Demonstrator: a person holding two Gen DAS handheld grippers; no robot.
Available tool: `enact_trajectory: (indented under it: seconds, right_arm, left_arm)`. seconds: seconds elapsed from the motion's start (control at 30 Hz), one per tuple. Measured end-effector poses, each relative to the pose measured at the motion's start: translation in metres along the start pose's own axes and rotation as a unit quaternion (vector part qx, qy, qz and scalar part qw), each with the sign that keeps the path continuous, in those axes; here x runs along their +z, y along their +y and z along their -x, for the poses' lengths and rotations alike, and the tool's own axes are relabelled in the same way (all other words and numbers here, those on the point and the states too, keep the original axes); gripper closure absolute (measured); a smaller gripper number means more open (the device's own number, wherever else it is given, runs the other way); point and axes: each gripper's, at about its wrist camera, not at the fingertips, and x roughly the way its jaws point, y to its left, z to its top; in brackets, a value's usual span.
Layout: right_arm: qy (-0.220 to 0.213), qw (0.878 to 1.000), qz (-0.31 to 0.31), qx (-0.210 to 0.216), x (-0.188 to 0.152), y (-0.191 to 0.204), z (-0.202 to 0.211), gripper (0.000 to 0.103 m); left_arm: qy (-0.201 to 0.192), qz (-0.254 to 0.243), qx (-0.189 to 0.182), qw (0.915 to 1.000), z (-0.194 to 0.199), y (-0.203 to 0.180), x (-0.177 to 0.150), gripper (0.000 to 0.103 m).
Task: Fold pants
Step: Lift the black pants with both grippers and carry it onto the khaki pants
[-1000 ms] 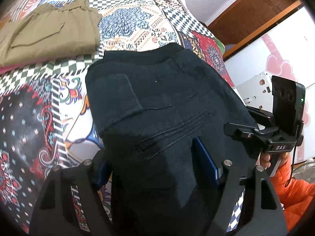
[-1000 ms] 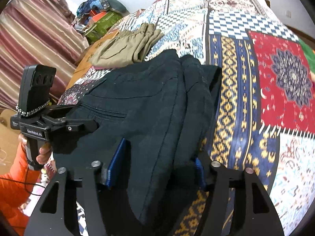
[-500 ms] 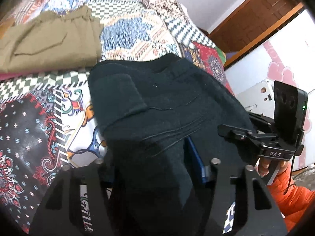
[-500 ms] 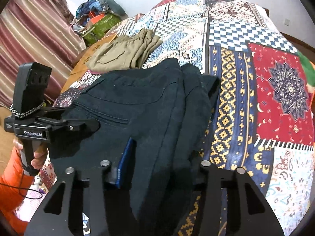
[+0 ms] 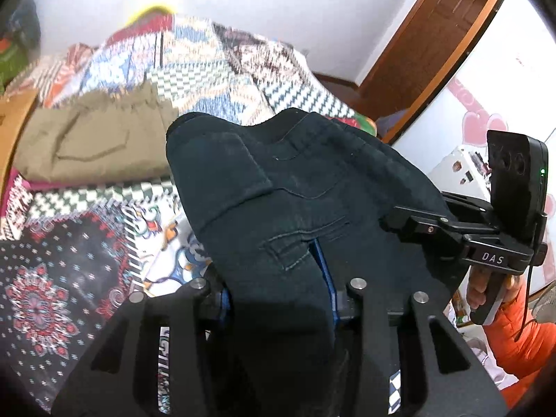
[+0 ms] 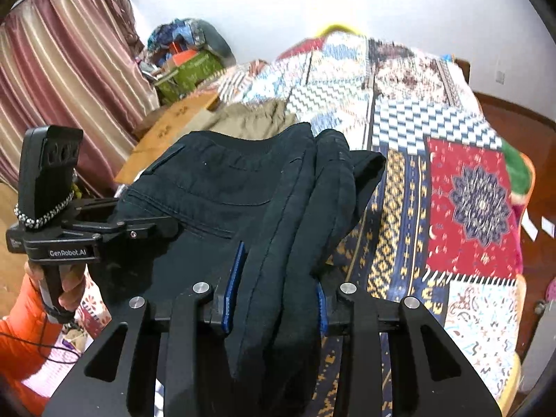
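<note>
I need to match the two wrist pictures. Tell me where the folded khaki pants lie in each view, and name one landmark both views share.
Left wrist: the khaki pants lie upper left, on the patchwork bedspread, beyond the black pants.
Right wrist: the khaki pants sit at upper centre, just above the black pants' far edge.
Shared landmark: the blue-and-white zigzag patch beside the khaki pants.
</note>
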Motion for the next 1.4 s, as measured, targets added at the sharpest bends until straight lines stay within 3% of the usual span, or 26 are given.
enact_trajectory:
  seconds: [0.43,0.87,1.13,1.4]
  right_arm:
    - [-0.064,0.997,0.032,0.014,0.057,0.04,0.001,0.072]
    - [-0.097,0.992,0.069,0.038,0.128,0.087,-0.06,0.072]
    - [-0.11,0.99,0.087,0.023,0.175,0.105,-0.107,0.072]
    - [-0.093,0.993,0.075,-0.003,0.2,0.094,-0.174,0.072]
  left_arm:
    - [-0.073,0.005,0.039,0.9966,0.06,0.029,0.033,0.063]
    - [-0.109,0.038,0.084,0.9898,0.091,0.121,0.091,0.063]
    - [-0.113,0.032,0.113,0.9866,0.075,0.18,0.143,0.063]
    - [-0.08,0.062,0.115,0.9883,0.015,0.248,0.18,0.063]
